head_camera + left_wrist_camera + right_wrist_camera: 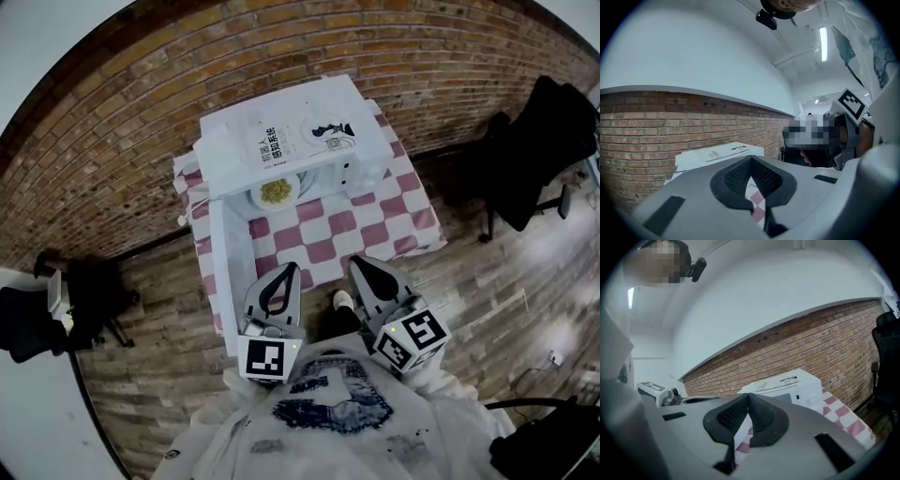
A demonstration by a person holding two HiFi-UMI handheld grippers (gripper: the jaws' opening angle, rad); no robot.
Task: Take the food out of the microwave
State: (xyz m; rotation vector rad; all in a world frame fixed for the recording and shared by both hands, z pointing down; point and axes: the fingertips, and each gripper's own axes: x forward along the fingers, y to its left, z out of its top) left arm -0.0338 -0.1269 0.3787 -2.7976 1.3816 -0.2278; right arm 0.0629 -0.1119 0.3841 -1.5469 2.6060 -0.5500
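Note:
A white microwave [291, 131] stands on a table with a red-and-white checked cloth [375, 220]. Its door [230, 272] hangs open toward me on the left. Inside lies a white plate of yellow food [275, 191]. My left gripper [289, 270] and right gripper [358, 265] are held near my body, short of the table's front edge, well back from the plate. Both are shut with nothing between the jaws. The left gripper view shows its closed tips [751, 160] under the microwave [717, 153]. In the right gripper view, the closed tips [749, 395] sit left of the microwave [792, 385].
A brick wall [141, 103] runs behind the table. Black office chairs stand at the right [539, 150] and at the left [56, 314] on the wooden floor. The open door reaches out past the table's left front corner, beside my left gripper.

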